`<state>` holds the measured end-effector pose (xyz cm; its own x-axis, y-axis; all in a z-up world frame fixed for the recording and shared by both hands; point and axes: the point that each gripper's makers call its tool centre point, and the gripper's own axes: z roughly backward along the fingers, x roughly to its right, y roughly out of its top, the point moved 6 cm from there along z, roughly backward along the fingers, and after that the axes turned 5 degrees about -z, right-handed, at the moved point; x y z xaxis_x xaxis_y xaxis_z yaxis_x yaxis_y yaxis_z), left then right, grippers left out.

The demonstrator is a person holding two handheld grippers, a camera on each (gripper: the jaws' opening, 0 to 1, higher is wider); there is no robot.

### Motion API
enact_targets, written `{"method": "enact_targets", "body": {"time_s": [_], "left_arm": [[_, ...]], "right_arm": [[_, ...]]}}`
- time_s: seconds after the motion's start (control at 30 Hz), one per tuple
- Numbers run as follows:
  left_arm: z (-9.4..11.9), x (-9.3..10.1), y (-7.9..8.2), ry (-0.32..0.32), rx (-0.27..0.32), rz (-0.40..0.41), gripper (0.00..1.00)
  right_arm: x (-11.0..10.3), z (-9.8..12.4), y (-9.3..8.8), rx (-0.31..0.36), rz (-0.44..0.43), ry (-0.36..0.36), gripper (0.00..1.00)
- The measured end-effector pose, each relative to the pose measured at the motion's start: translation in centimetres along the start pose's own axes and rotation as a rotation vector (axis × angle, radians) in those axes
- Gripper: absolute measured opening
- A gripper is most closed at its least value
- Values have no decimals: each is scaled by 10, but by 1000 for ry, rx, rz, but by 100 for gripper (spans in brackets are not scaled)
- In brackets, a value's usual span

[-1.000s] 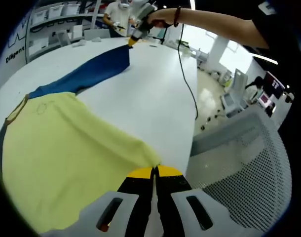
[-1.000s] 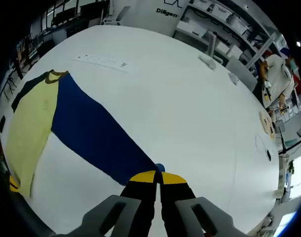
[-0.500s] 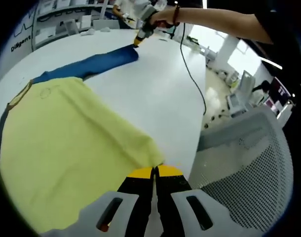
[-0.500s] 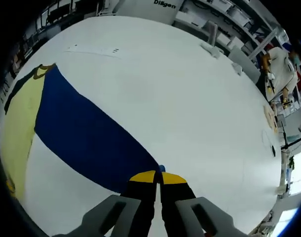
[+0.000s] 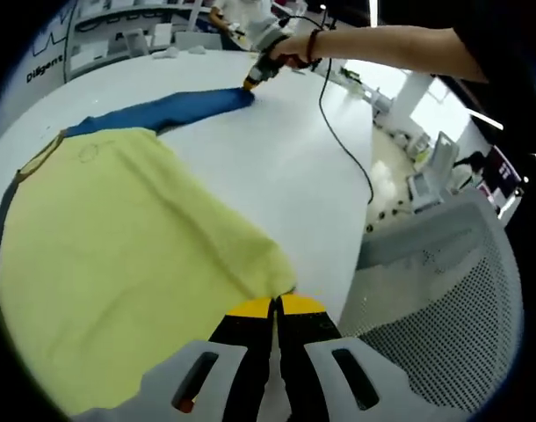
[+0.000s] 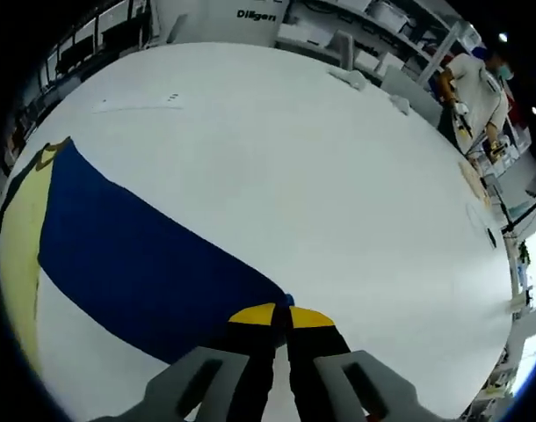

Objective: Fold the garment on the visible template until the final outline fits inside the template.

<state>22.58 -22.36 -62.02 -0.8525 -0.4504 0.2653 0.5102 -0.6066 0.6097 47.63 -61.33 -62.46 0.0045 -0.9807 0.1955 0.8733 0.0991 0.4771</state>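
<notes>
A yellow garment (image 5: 119,264) with blue sleeves lies spread on a white table (image 5: 277,158). My left gripper (image 5: 275,308) is shut on the yellow hem corner at the table's near edge. One blue sleeve (image 5: 176,107) stretches away to the right gripper (image 5: 253,81), held in a person's hand. In the right gripper view that blue sleeve (image 6: 136,264) runs from the yellow body (image 6: 13,255) to my right gripper (image 6: 281,309), which is shut on the sleeve's end. No template outline can be made out on the table.
A black cable (image 5: 334,132) trails over the table's edge. A grey mesh chair (image 5: 444,290) stands beside the table. A person (image 6: 474,75) works at the far side, and shelves (image 6: 356,35) line the back wall. Small items (image 6: 474,189) lie near the far table edge (image 6: 505,290).
The right gripper has drawn the blue sleeve further out, so it looks wider and flatter in the right gripper view. My left gripper keeps its hold on the yellow corner.
</notes>
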Motion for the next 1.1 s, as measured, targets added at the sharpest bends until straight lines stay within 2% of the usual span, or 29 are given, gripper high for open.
{"method": "enact_targets", "body": {"time_s": [0.07, 0.1, 0.17, 0.2, 0.33, 0.5, 0.87, 1.0, 1.03, 1.1], "left_arm": [[0, 0, 0, 2, -2, -2, 0], [0, 0, 0, 2, -2, -1, 0], [0, 0, 0, 1, -3, -1, 0], [0, 0, -1, 4, -5, 1, 0], [1, -2, -3, 11, -7, 17, 0], [3, -3, -3, 11, 14, 50, 0], [8, -3, -2, 22, 38, 63, 0], [9, -5, -3, 34, 40, 73, 0], [9, -7, -6, 56, 20, 91, 0], [9, -10, -9, 75, 7, 66, 0]], "right_arm": [[2, 1, 0, 0, -19, 0, 1], [2, 1, 0, 5, -32, 3, 6], [-4, 7, 1, 58, -78, 17, 22], [-9, 13, 0, 82, -104, 34, 27], [-30, 34, -5, 149, -124, 111, 31], [-70, 66, -21, 191, -198, 269, 39], [-135, 125, -41, 234, -96, 445, 46], [-148, 141, -47, 244, -76, 474, 46], [-151, 143, -49, 245, -68, 480, 46], [-153, 148, -52, 243, -49, 478, 46]]}}
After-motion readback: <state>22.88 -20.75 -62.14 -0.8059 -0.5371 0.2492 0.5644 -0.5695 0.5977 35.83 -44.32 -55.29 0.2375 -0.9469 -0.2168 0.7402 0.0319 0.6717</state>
